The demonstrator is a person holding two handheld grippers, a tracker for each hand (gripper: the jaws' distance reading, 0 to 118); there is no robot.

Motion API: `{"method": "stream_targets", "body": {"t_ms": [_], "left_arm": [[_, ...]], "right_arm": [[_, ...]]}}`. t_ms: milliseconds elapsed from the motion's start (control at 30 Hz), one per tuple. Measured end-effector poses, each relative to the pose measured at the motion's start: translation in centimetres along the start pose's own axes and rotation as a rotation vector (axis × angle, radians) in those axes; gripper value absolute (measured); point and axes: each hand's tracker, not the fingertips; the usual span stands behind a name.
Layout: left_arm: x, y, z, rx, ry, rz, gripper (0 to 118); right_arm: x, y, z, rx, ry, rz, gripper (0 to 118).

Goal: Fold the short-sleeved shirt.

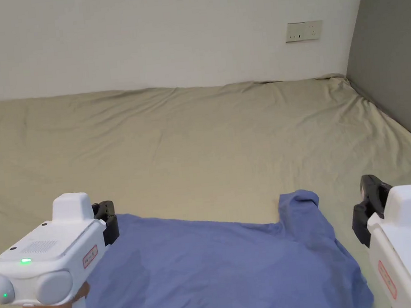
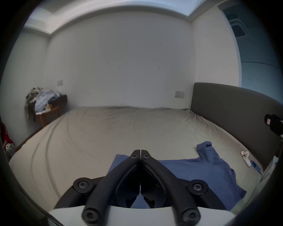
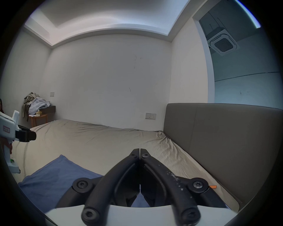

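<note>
A blue short-sleeved shirt (image 1: 220, 269) lies spread on the beige bed sheet (image 1: 190, 144) near the front edge, with one sleeve (image 1: 303, 206) sticking up toward the wall. My left gripper (image 1: 107, 220) hovers over the shirt's far left corner. In the left gripper view its jaws (image 2: 140, 155) are pressed together with nothing between them, above the shirt (image 2: 199, 168). My right gripper (image 1: 371, 211) hangs just right of the shirt. Its jaws (image 3: 139, 150) are also shut and empty, with the shirt (image 3: 58, 180) to their lower left.
A grey padded headboard (image 1: 390, 52) bounds the bed on the right, and a white wall with a socket plate (image 1: 304, 31) bounds it at the back. A stool with a clothes pile (image 2: 41, 99) stands in the far left corner. A small white object (image 2: 246, 158) lies by the headboard.
</note>
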Motion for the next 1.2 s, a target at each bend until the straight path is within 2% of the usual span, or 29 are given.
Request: {"method": "stream_targets", "body": {"t_ms": [100, 233, 267, 300, 367, 400, 433, 467, 600, 667, 700, 733, 767, 800, 833, 867, 900, 933, 967, 1033, 1067, 1133, 1200], "left_arm": [[-2.2, 1.0, -5.9, -0.086, -0.005, -0.032, 0], [-5.2, 1.6, -14.7, -0.283, -0.028, 0.013, 0], [-5.7, 1.4, -16.5, -0.300, 0.006, 0.021, 3], [-6.3, 1.1, -18.6, -0.333, 0.020, 0.041, 15], [-6.9, 0.5, -21.0, -0.405, 0.015, 0.075, 74], [-7.3, -0.2, -22.7, -0.434, 0.028, 0.087, 95], [-7.5, -0.7, -24.0, -0.457, 0.046, 0.095, 110], [-7.7, -1.3, -25.2, -0.458, 0.062, 0.100, 110], [-8.5, -3.9, -29.9, -0.556, 0.102, 0.112, 100], [-7.9, -5.1, -30.7, -0.585, 0.107, 0.092, 73], [-7.5, -5.7, -31.0, -0.610, 0.132, 0.057, 73], [-6.7, -5.7, -30.1, -0.540, 0.128, -0.002, 68], [-6.2, -5.5, -29.8, -0.529, 0.135, -0.028, 56], [-6.2, -5.3, -29.7, -0.548, 0.107, -0.011, 37], [-6.0, -5.0, -29.6, -0.549, 0.064, -0.016, 6], [-5.8, -4.8, -29.4, -0.544, 0.056, -0.015, 3], [-4.7, -4.3, -28.0, -0.546, 0.049, -0.013, 3], [-4.2, -4.1, -27.5, -0.535, 0.059, -0.020, 3], [-4.0, -3.7, -26.9, -0.507, 0.063, -0.040, 3], [-3.3, -2.5, -25.1, -0.448, 0.055, -0.053, 3], [-3.3, -2.0, -24.1, -0.430, 0.043, -0.049, 3], [-3.2, -0.9, -22.2, -0.402, 0.011, -0.037, 3], [-3.3, 0.1, -20.6, -0.381, -0.007, -0.041, 3]], "right_arm": [[0.1, -0.5, -2.7, -0.016, -0.015, 0.003, 1], [0.2, -1.5, -6.7, -0.053, -0.040, 0.012, 1], [0.3, -1.8, -7.6, -0.063, -0.046, 0.011, 1], [0.4, -2.2, -8.5, -0.074, -0.049, 0.011, 1], [0.5, -2.9, -10.2, -0.098, -0.057, 0.016, 1], [0.6, -3.4, -10.9, -0.104, -0.063, 0.017, 1], [0.7, -3.8, -11.4, -0.115, -0.069, 0.015, 1], [0.8, -4.2, -12.0, -0.128, -0.075, 0.014, 1], [1.2, -5.8, -13.5, -0.175, -0.090, 0.011, 1], [1.4, -6.5, -14.3, -0.203, -0.097, 0.013, 1], [1.6, -6.9, -14.5, -0.231, -0.101, 0.011, 1], [1.8, -7.2, -15.0, -0.264, -0.096, 0.003, 1], [2.1, -7.5, -15.7, -0.294, -0.089, -0.009, 1], [2.3, -7.8, -16.5, -0.330, -0.086, -0.022, 3], [2.8, -8.2, -17.4, -0.382, -0.067, -0.021, 7], [3.1, -8.6, -18.4, -0.419, -0.054, -0.026, 18], [3.4, -9.3, -19.5, -0.445, -0.050, -0.066, 37], [3.7, -9.9, -20.7, -0.493, -0.052, -0.075, 65], [4.0, -10.7, -21.9, -0.551, -0.043, -0.084, 84], [4.3, -12.5, -24.5, -0.651, -0.019, -0.100, 113], [4.4, -13.5, -25.4, -0.673, -0.017, -0.134, 114], [4.4, -15.3, -27.4, -0.748, 0.002, -0.134, 113], [3.9, -16.7, -29.2, -0.824, -0.011, -0.087, 112]]}}
